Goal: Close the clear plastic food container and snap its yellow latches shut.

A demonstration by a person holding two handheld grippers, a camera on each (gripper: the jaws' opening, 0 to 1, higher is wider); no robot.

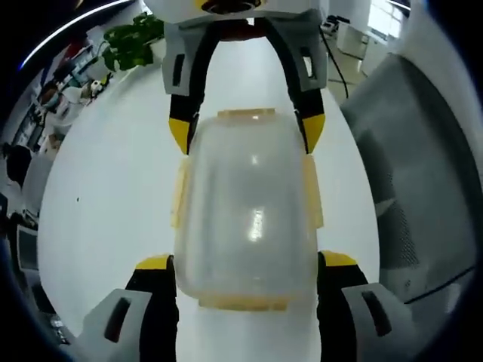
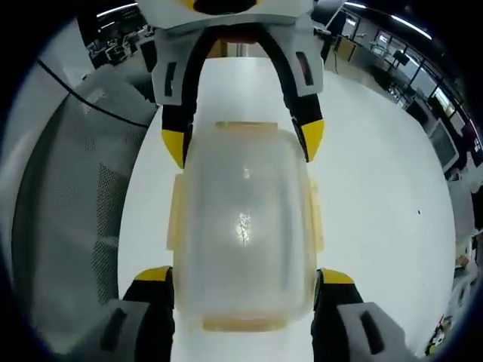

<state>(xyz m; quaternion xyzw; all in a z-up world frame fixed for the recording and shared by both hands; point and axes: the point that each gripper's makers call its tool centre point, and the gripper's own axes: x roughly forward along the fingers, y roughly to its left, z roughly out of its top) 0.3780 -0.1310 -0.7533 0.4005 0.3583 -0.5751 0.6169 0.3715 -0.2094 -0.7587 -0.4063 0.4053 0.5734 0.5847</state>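
Round white table [image 1: 113,196] lying under the claw; grey mesh chair [image 1: 423,196] sitting off to its right; green leafy plant [image 1: 132,38] standing far ahead-left.

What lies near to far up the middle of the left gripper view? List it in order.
Left gripper jaw tips at the near end → near yellow latch → clear plastic food container → far yellow latch → right gripper → white table.

My left hand-held gripper [image 1: 245,265] straddles the near end of the clear container [image 1: 247,207] on the white table [image 1: 113,196]; the right hand-held gripper [image 1: 247,130] flanks its far end.
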